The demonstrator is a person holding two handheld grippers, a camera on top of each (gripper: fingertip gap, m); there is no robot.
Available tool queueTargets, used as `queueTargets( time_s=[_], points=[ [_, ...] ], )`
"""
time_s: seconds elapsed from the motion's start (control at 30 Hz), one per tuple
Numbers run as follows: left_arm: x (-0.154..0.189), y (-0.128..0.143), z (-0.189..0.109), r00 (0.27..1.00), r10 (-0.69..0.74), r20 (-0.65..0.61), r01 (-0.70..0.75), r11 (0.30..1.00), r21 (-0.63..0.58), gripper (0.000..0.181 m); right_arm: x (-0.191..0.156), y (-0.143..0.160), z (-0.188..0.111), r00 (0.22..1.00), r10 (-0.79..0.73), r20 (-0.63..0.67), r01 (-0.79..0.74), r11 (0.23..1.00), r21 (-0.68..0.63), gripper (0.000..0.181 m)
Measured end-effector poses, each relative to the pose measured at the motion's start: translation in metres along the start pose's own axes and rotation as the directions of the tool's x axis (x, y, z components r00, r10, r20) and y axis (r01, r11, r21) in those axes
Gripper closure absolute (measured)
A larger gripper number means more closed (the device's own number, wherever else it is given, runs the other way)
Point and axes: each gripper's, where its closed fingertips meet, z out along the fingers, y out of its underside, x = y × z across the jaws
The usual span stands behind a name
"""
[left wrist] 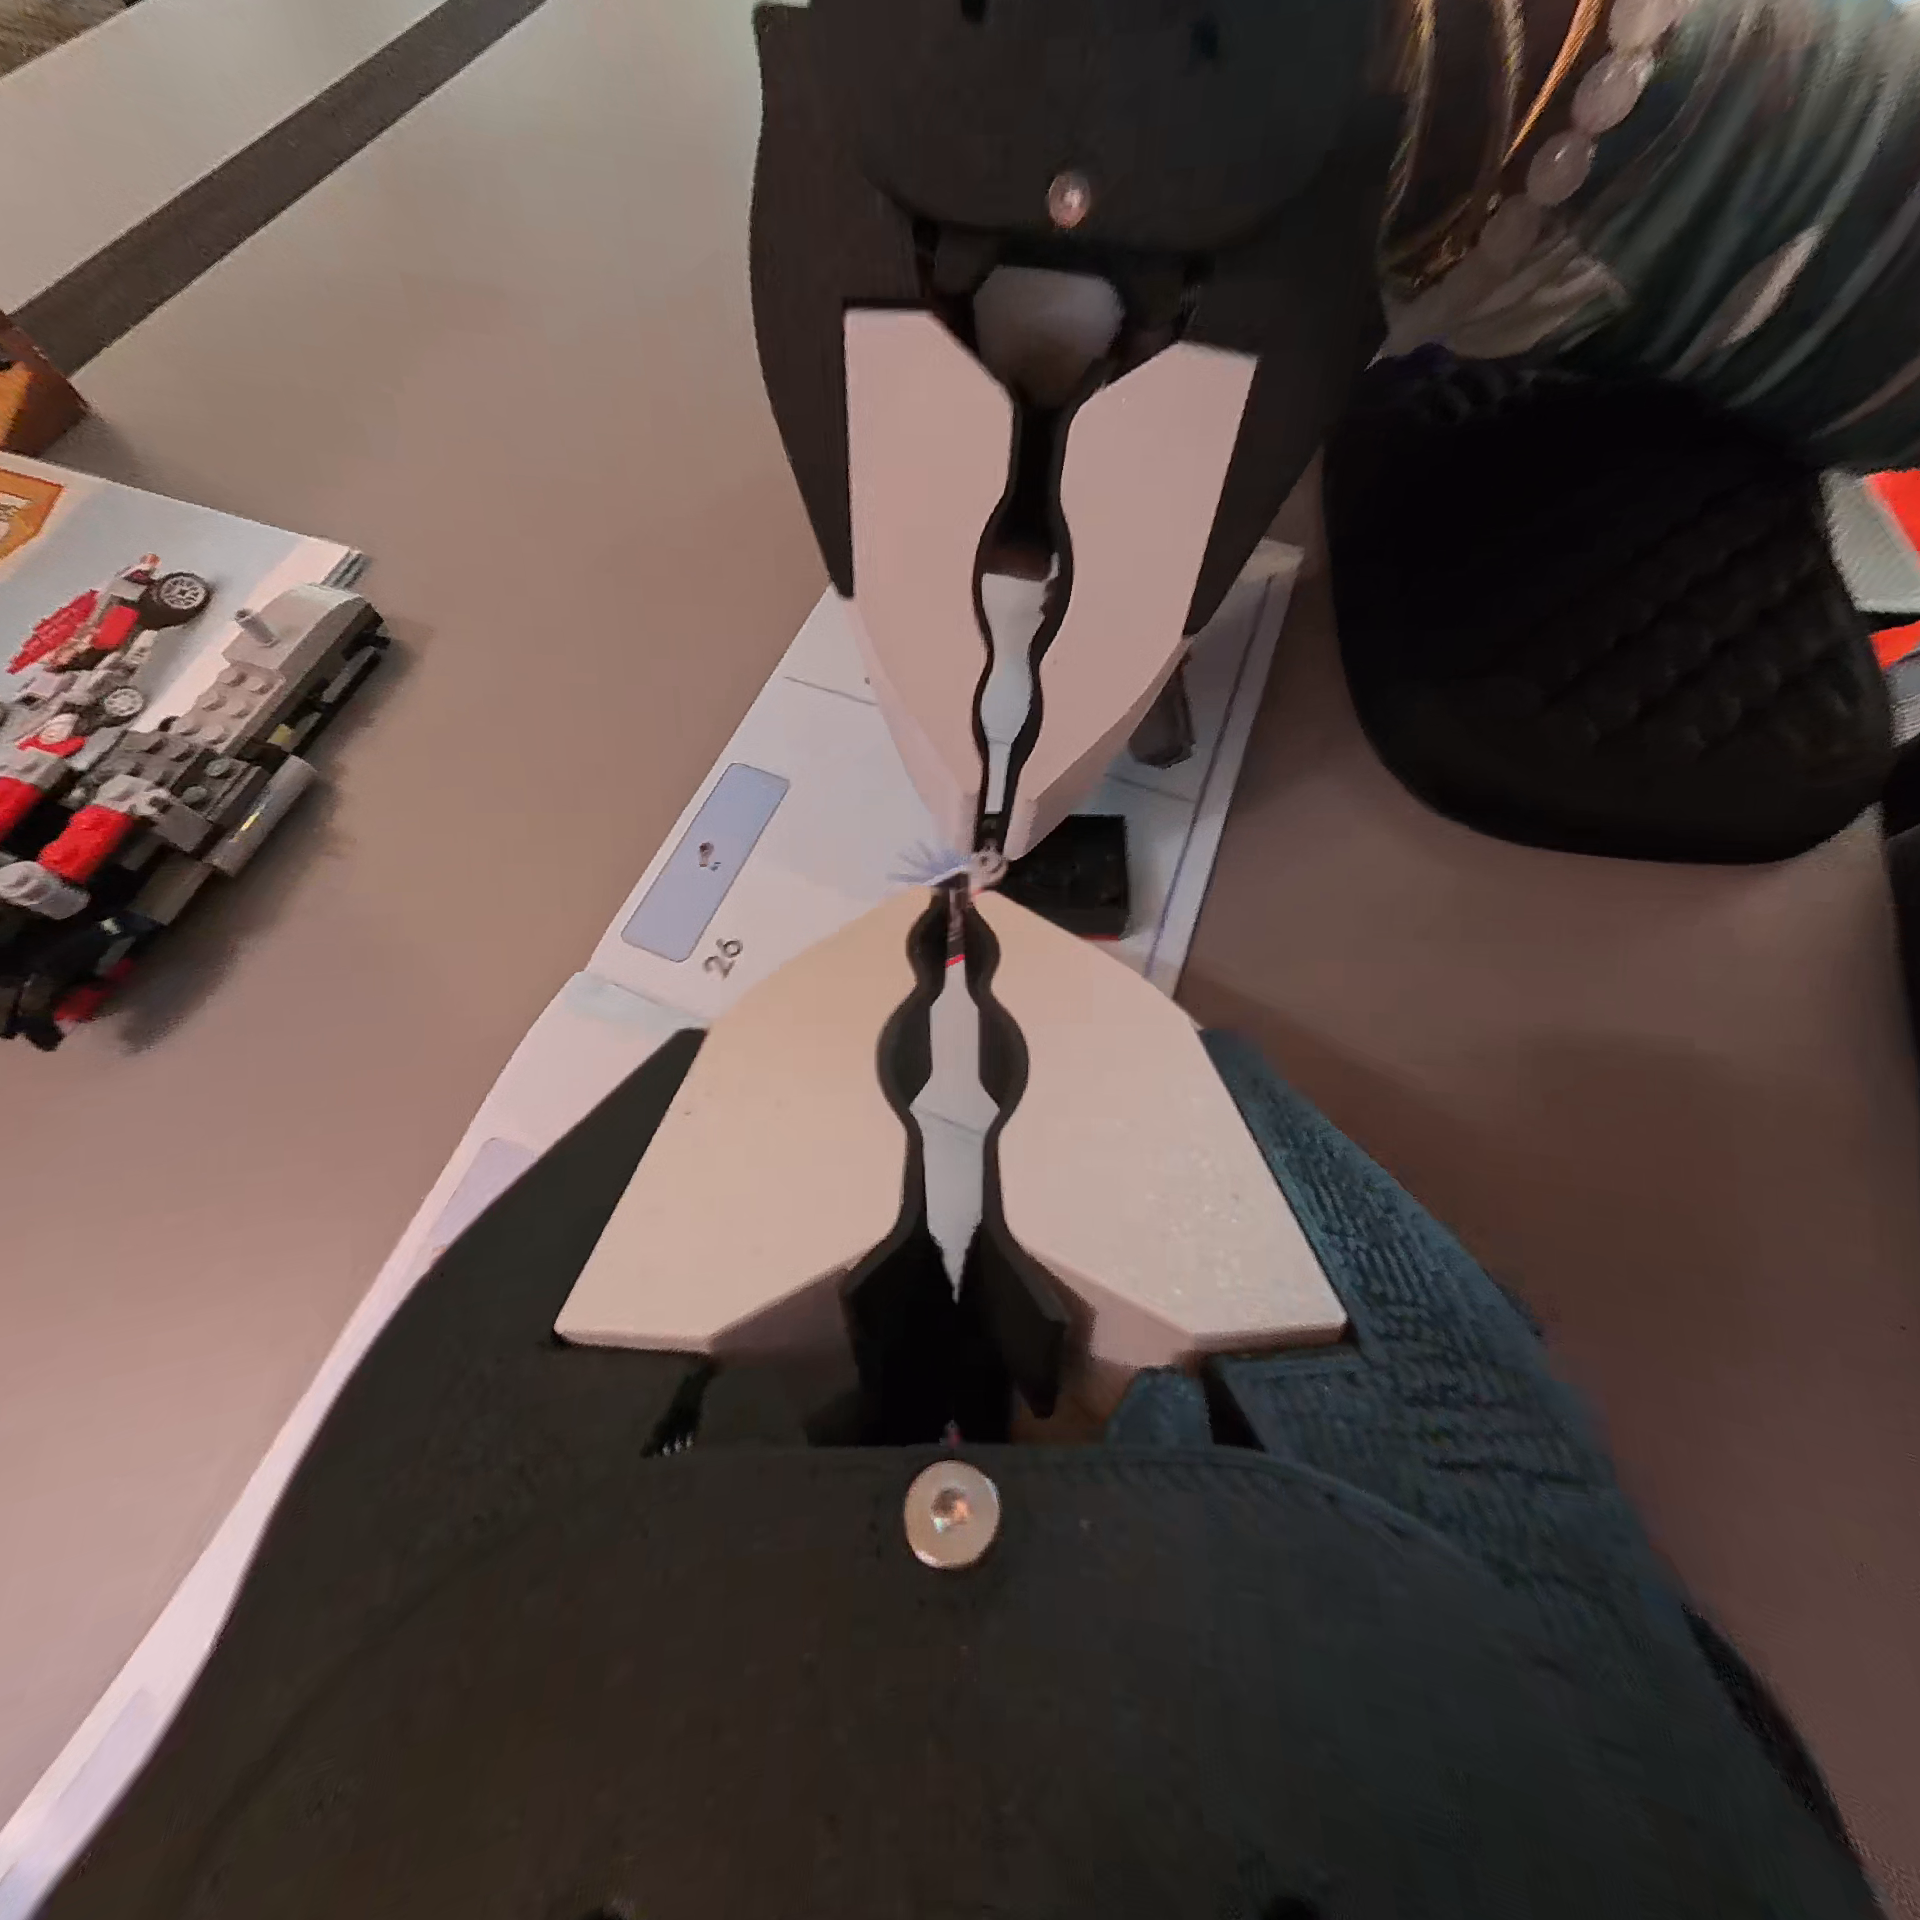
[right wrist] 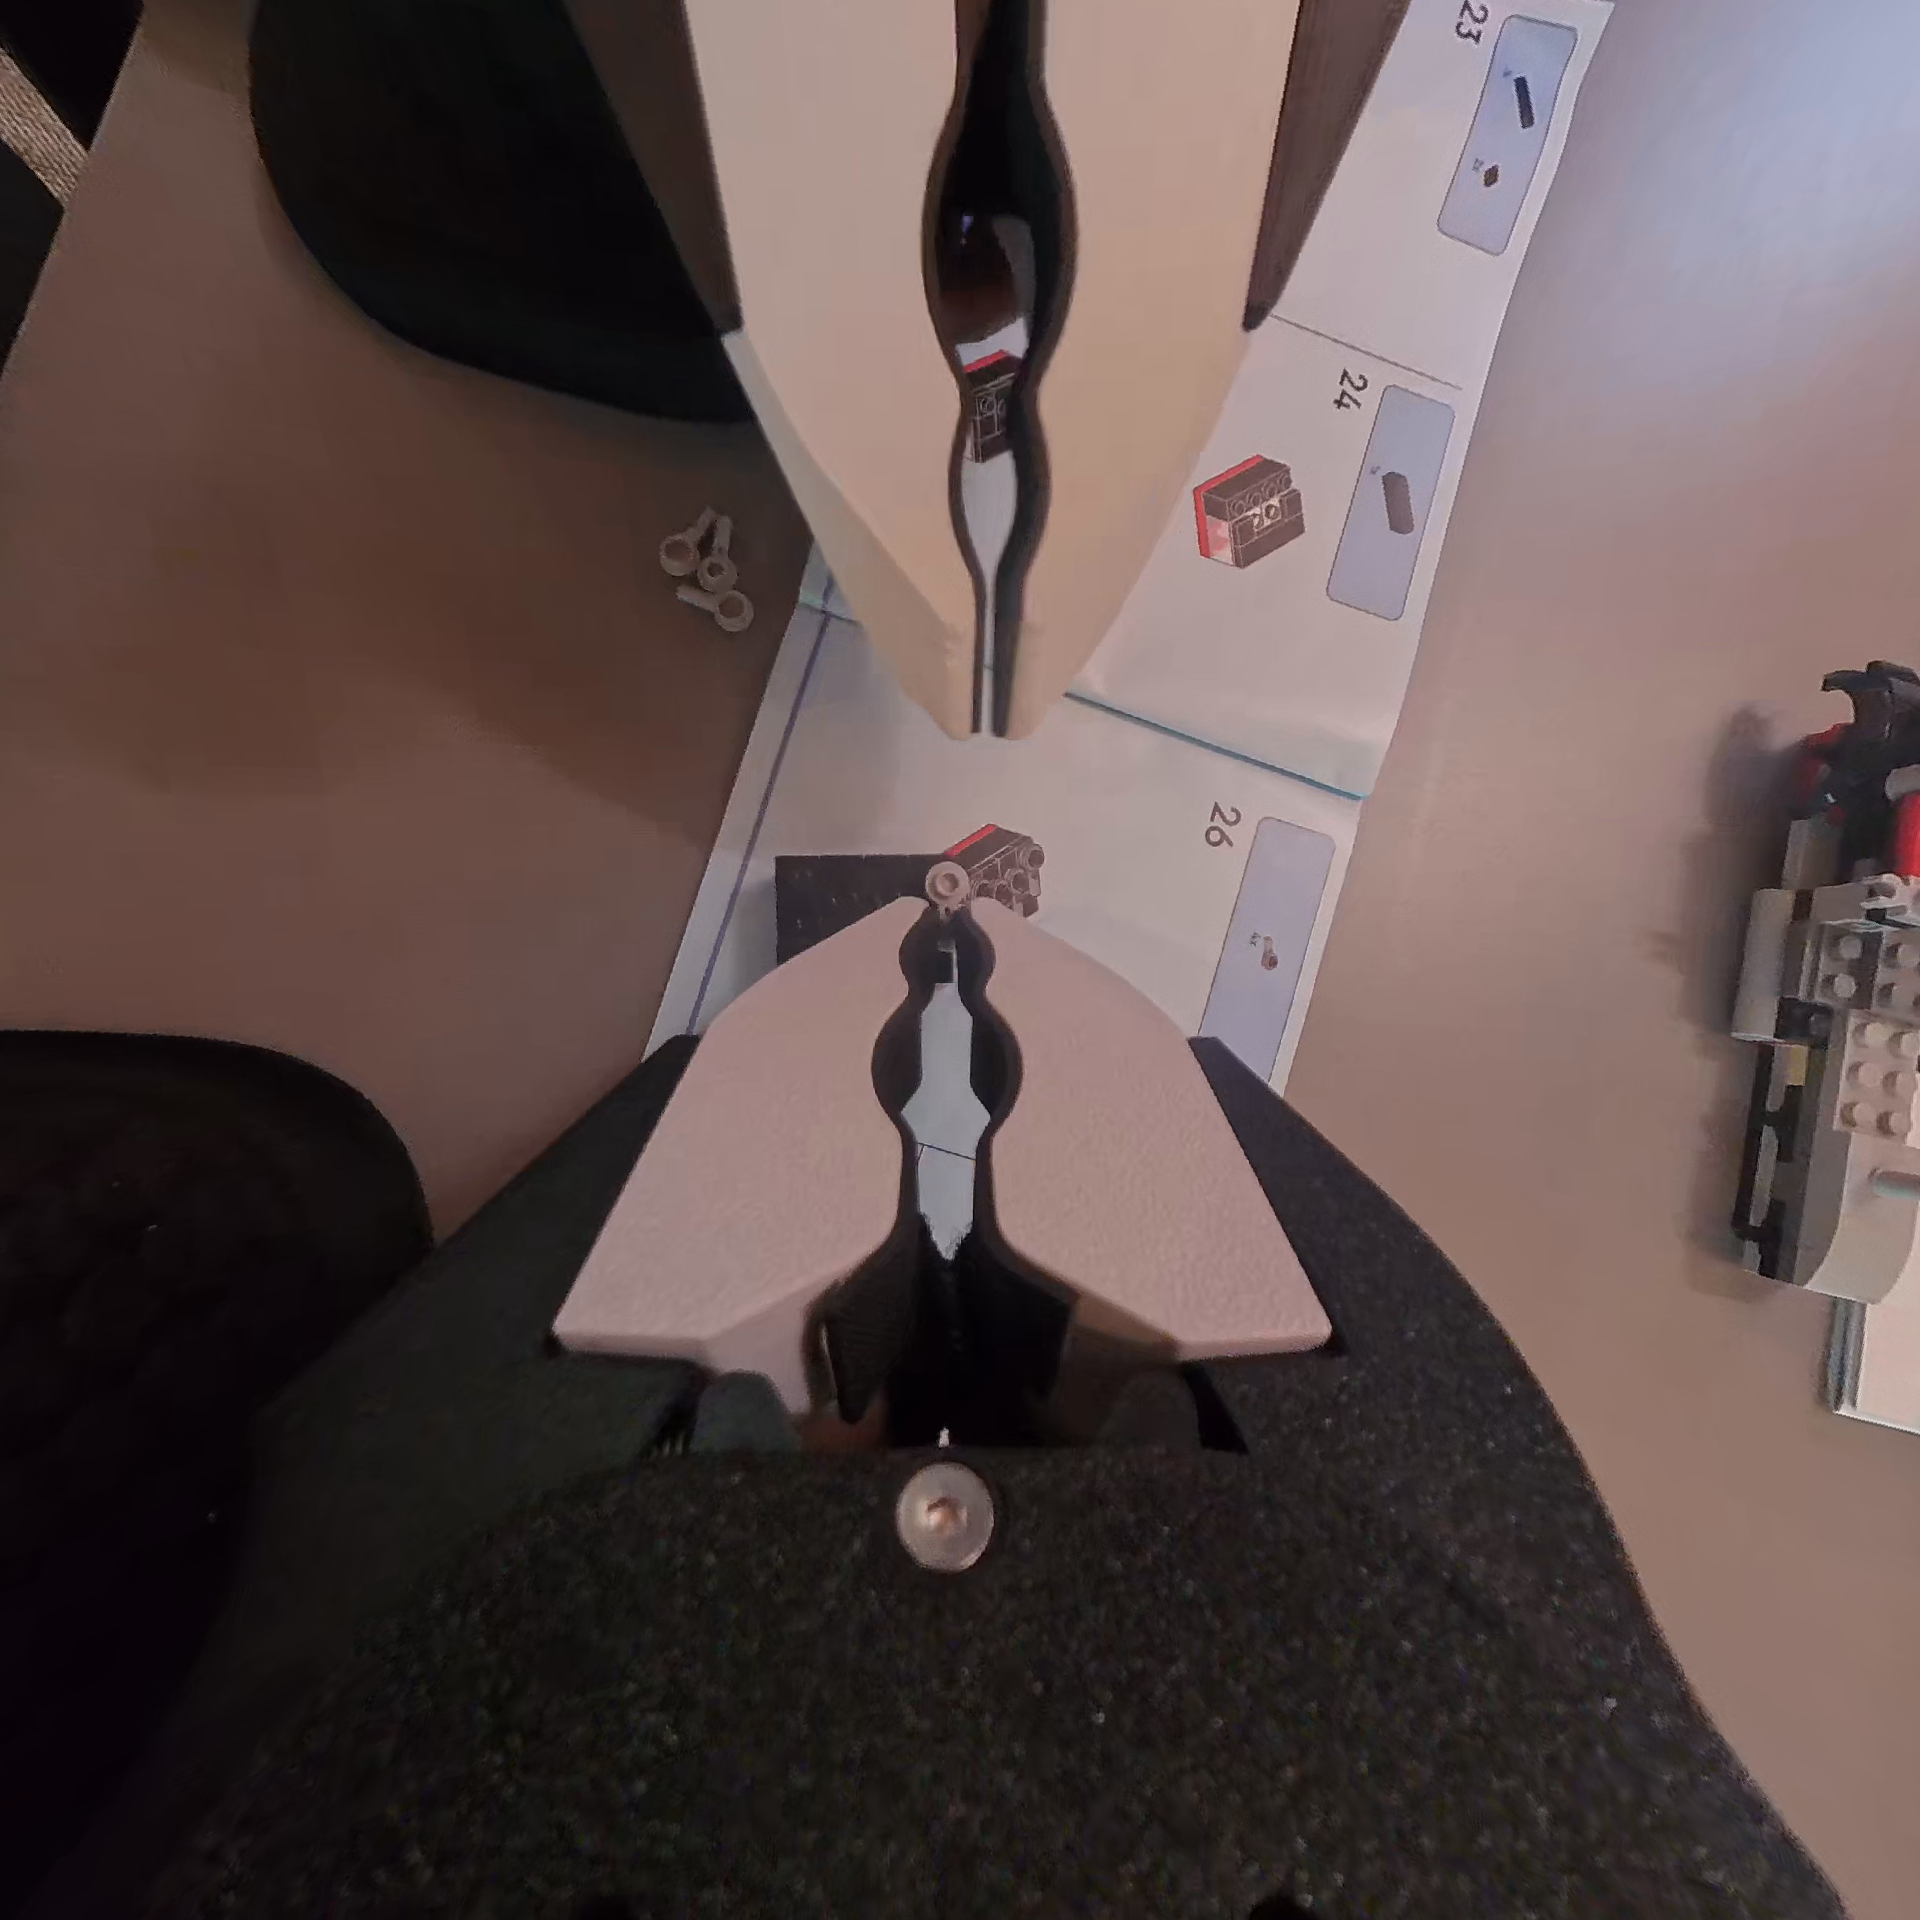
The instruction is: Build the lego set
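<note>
Beige tabletop [right wrist: 364, 831] carries the instruction sheet [right wrist: 1143, 748], above which the right gripper [right wrist: 948, 906] pinches a small grey pin [right wrist: 945, 883] tip-to-tip with the closed left gripper [left wrist: 961, 896]; only the right view shows spare grey pins [right wrist: 707, 569], while both show the half-built model [left wrist: 156, 790].

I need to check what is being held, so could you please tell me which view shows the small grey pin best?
The right wrist view: the grey pin sits sharp at the right hand-held gripper tips. The left wrist view shows it only as a blur.
</note>
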Motion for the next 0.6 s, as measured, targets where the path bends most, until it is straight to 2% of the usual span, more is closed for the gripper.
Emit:
queueTargets(
  time_s=[0.07, 0.13, 0.3, 0.5, 0.6],
  points=[
    [-0.006, 0.007, 0.001, 0.999, 0.015, 0.032, -0.014, 0.999, -0.037, 0.164, 0.001, 0.001, -0.001, 1.000, 0.006, -0.007, -0.006, 1.000, 0.003, 0.178],
    [-0.005, 0.010, 0.001, 1.000, 0.004, 0.014, -0.004, 0.999, -0.048, 0.158, 0.001, 0.002, -0.002, 1.000, 0.015, -0.008, -0.015, 1.000, 0.007, 0.178],
    [-0.001, 0.003, -0.005, 0.999, -0.015, -0.050, 0.017, 1.000, 0.026, 0.169, 0.000, 0.001, -0.002, 1.000, 0.017, -0.001, -0.017, 1.000, 0.006, 0.178],
    [0.004, 0.017, 0.008, 0.998, 0.051, -0.045, -0.055, 0.994, -0.096, 0.169, -0.001, -0.001, -0.002, 1.000, 0.000, -0.002, 0.000, 1.000, 0.000, 0.178],
    [0.006, 0.017, 0.013, 0.996, 0.076, -0.052, -0.081, 0.991, -0.106, 0.170, -0.001, -0.002, -0.002, 1.000, -0.003, -0.001, 0.003, 1.000, -0.004, 0.178]
  ],
)
